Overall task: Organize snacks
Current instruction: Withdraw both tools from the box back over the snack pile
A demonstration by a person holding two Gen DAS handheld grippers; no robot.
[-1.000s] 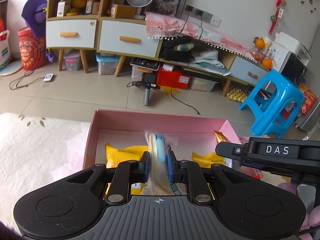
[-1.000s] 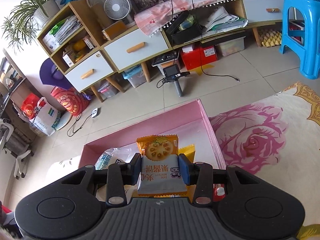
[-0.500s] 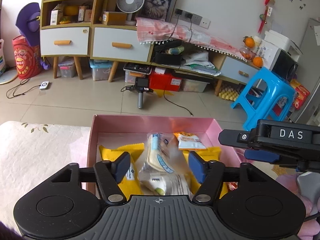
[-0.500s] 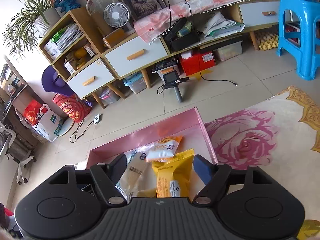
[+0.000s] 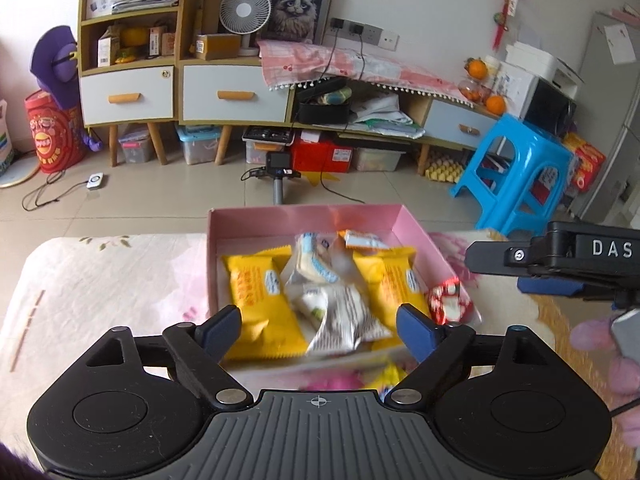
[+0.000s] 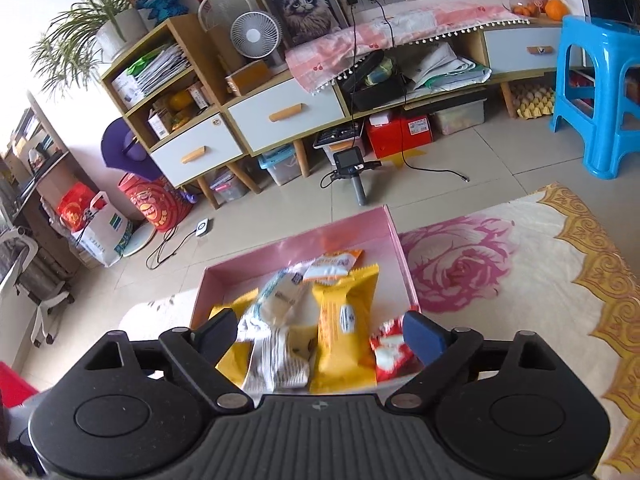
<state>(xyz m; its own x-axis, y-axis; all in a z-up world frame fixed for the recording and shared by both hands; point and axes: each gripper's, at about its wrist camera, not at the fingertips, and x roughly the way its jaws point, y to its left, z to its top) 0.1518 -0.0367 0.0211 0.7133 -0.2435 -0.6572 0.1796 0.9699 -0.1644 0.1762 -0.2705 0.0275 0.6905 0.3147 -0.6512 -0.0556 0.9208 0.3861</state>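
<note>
Left tool [image 5: 319, 330] and right tool [image 6: 317, 333] now spread wide, empty. Clear-wrapped blue-and-white snack pack [image 5: 314, 265] and orange-topped biscuit packet [image 6: 333, 265] released, now lying in shallow pink cardboard box [image 5: 304, 216].

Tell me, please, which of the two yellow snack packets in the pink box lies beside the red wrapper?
The right-hand yellow packet; the red wrapper lies beside it.

the pink box [image 5: 416, 236] is open on top, but packets crowd its near half: two yellow packets [image 5: 260, 304] and [image 5: 390, 284], a white striped packet [image 5: 344, 316] between them, a red-and-white packet [image 5: 446, 300] against the right wall. bare floor of the box shows only along the far wall behind them [image 6: 256, 268]. the right gripper [image 5: 560, 260] hangs just right of the box, while the flowered cloth [image 6: 520, 264] beyond that wall lies bare.
</note>
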